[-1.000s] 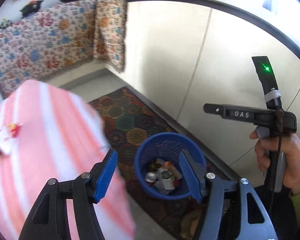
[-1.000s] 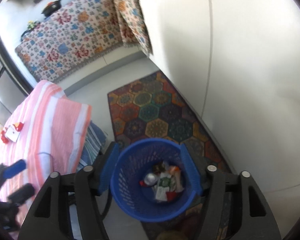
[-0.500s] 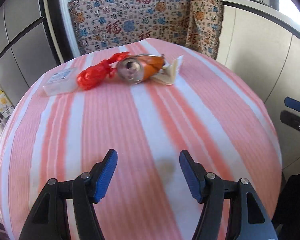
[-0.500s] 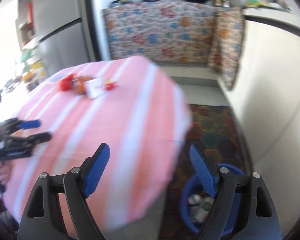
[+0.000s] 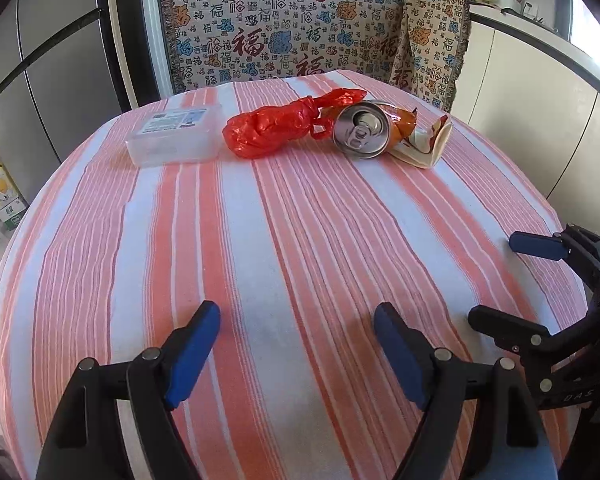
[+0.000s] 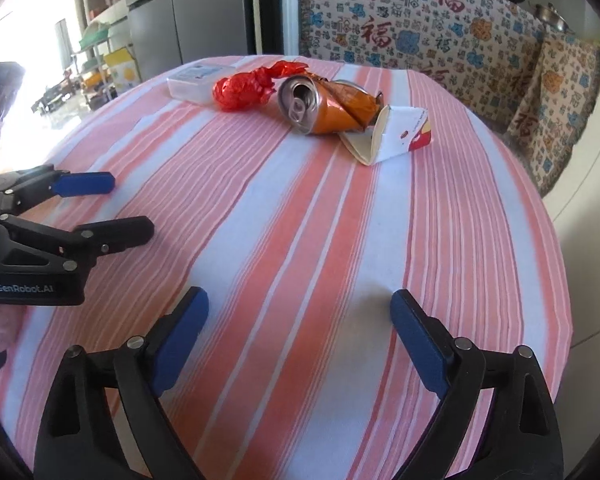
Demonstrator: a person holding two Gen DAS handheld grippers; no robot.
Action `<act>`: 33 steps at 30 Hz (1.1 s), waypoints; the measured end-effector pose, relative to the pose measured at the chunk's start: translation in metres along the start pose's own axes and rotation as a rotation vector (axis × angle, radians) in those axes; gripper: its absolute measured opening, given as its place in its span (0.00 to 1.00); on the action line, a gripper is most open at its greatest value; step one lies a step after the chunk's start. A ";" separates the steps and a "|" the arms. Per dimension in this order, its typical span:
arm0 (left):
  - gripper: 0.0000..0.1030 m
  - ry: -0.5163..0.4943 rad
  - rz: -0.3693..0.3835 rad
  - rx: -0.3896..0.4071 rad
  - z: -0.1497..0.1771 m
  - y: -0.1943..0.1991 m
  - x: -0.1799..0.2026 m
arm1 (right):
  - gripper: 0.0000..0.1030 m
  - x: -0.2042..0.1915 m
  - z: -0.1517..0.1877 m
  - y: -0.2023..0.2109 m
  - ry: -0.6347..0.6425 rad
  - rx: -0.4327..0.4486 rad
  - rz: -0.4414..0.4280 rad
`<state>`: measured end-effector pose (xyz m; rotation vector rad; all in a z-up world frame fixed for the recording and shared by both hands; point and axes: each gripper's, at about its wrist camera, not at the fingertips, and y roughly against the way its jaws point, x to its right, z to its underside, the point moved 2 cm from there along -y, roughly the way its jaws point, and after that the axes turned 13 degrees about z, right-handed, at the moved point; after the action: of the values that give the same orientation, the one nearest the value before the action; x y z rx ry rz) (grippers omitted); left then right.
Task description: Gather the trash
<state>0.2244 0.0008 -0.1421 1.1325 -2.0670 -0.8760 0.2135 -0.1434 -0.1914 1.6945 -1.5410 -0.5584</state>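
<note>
Both grippers have swung away from the blue bin on the floor and now face the striped tabletop. The left gripper and right gripper have just been opening their jaws; both are wide and empty. The red bag, crushed can and folded carton lie uncollected at the far side, beside a clear box.
</note>
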 end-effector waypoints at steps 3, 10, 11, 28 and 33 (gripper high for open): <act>0.80 -0.038 0.004 -0.010 -0.013 -0.007 -0.005 | 0.96 0.000 0.001 -0.001 -0.006 -0.004 0.010; 0.80 -0.146 0.064 0.047 -0.083 -0.007 -0.023 | 0.97 0.000 0.001 0.002 -0.011 -0.003 0.012; 0.80 -0.162 0.076 0.047 -0.093 -0.008 -0.025 | 0.97 0.000 0.001 0.002 -0.012 -0.003 0.012; 0.47 -0.436 0.057 -0.066 -0.122 -0.058 -0.013 | 0.97 0.003 0.000 0.001 -0.025 -0.002 0.011; 0.44 -0.332 0.067 -0.040 -0.102 -0.020 -0.014 | 0.97 0.004 0.001 0.002 -0.025 -0.002 0.010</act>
<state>0.3182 -0.0217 -0.0999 0.9399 -2.3253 -1.1282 0.2122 -0.1471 -0.1901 1.6832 -1.5653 -0.5770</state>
